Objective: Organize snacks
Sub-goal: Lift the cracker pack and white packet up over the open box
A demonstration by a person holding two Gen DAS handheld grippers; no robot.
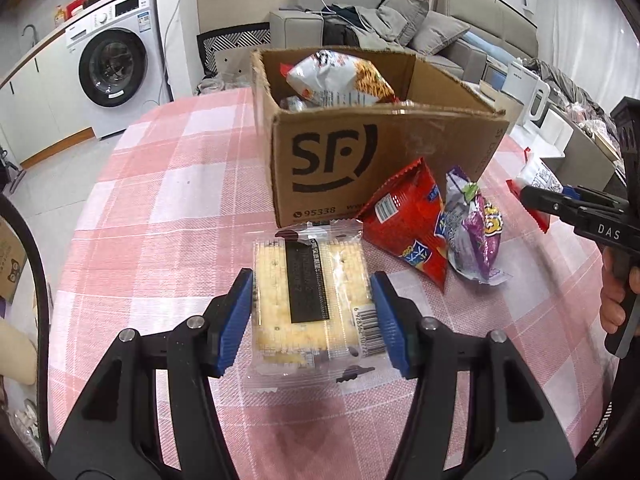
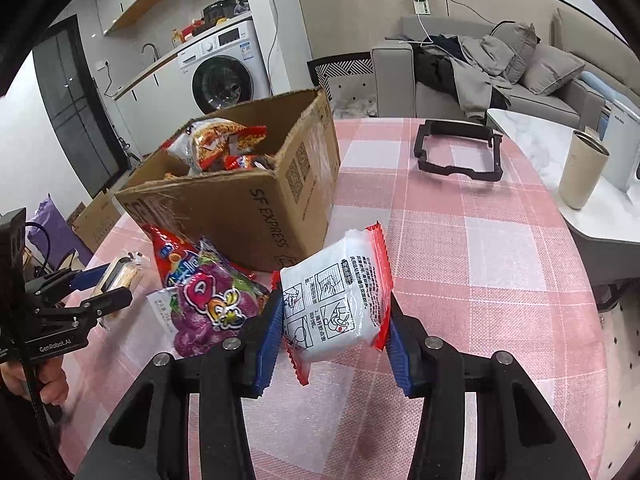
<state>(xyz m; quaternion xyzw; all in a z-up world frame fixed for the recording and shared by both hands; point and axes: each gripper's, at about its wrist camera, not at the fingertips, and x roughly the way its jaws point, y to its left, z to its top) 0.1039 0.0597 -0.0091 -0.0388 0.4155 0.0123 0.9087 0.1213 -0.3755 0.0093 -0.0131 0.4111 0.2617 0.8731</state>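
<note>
My left gripper (image 1: pixel 313 312) is shut on a clear-wrapped cracker pack (image 1: pixel 310 300), lifted above the checked tablecloth just in front of the brown SF cardboard box (image 1: pixel 380 160). The box holds a noodle bag (image 1: pixel 340 78) and other snacks. My right gripper (image 2: pixel 334 332) is shut on a white and red noodle packet (image 2: pixel 340 304), tilted and off the table, right of the box (image 2: pixel 256 204). A red snack bag (image 1: pixel 408 220) and a purple candy bag (image 1: pixel 476 232) lie on the cloth between the two grippers. The right gripper (image 1: pixel 532 196) shows at the left wrist view's right edge.
A black rectangular frame (image 2: pixel 458 154) lies on the far side of the table (image 2: pixel 500 272). A beige cup (image 2: pixel 582 174) and a white appliance stand on a side table at the right. A washing machine (image 1: pixel 114 64) and a sofa (image 1: pixel 420 28) are behind.
</note>
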